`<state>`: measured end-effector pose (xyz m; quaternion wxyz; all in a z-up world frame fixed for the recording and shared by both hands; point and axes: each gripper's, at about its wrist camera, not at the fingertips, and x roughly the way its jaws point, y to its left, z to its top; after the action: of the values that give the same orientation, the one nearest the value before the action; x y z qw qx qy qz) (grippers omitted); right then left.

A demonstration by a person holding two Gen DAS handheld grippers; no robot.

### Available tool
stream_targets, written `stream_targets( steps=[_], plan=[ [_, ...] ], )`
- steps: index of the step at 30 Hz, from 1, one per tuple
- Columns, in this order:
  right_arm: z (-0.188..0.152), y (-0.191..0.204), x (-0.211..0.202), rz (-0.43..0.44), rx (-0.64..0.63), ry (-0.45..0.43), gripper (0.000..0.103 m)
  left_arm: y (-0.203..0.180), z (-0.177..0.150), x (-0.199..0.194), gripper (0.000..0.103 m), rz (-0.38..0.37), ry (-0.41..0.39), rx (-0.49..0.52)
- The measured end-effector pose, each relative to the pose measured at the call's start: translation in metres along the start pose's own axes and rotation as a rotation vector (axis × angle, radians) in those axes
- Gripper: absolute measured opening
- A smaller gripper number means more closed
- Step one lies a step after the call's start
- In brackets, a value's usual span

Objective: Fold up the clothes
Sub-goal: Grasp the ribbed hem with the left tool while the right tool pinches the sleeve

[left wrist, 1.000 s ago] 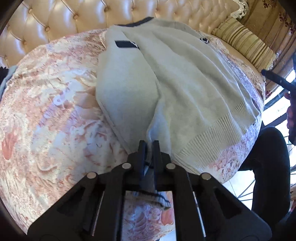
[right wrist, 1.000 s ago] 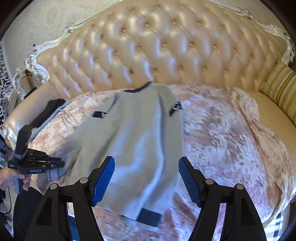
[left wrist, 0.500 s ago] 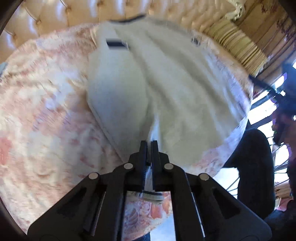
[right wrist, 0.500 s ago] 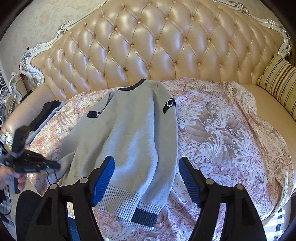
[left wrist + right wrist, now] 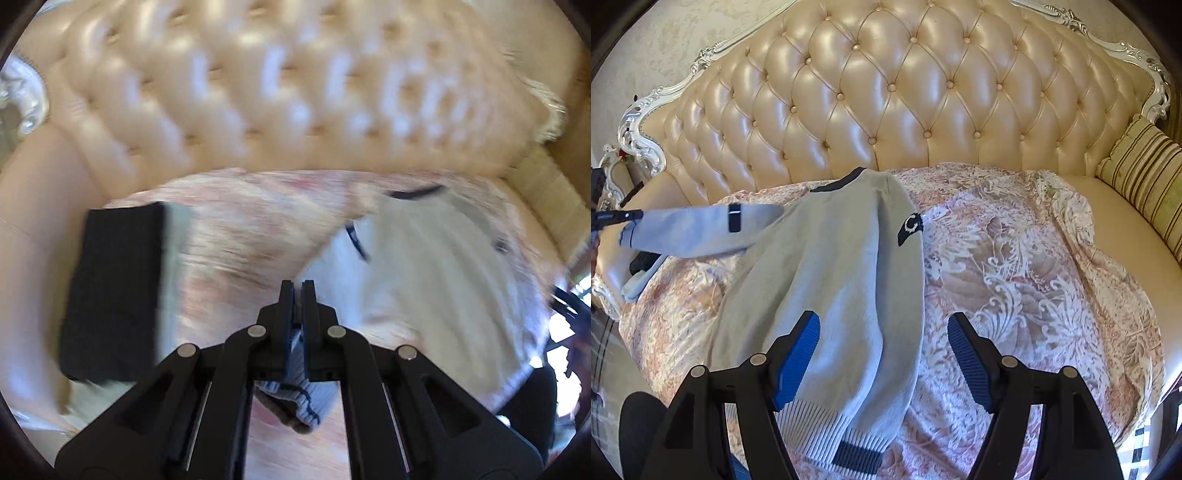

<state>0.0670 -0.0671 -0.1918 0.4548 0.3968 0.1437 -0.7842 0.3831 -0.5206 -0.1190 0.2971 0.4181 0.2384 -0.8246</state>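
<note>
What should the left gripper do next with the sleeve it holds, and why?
Probably carry the sleeve across and lay it flat on the sweater body. The left gripper is shut on the cuff, and the sleeve hangs stretched out sideways above the bedspread. The right gripper is open and holds nothing.

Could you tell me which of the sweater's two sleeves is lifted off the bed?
The sleeve with the bar patch, stretched out sideways, cuff pinched in the left gripper; the C-patch sleeve lies folded on the sweater.
</note>
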Motion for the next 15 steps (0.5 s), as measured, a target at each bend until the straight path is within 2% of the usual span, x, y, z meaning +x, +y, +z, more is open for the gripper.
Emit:
stream_targets(
  steps=[6, 10, 12, 15],
  plan=[
    [0.018, 0.003, 0.014, -0.022, -0.034, 0.008, 0.073, 0.051, 0.008, 0.046, 0.005, 0.091, 0.083, -0.084],
    [0.036, -0.009, 0.026, -0.007, 0.013, 0.010, 0.073, 0.058, -0.018, 0.068, 0.005, 0.128, 0.149, -0.093],
    [0.044, -0.020, 0.031, -0.003, 0.047, 0.007, 0.079, 0.058, -0.036, 0.084, 0.005, 0.134, 0.183, -0.083],
    [0.054, -0.036, 0.040, 0.007, 0.092, 0.009, 0.080, 0.060, -0.052, 0.099, 0.006, 0.142, 0.198, -0.103]
  ],
)
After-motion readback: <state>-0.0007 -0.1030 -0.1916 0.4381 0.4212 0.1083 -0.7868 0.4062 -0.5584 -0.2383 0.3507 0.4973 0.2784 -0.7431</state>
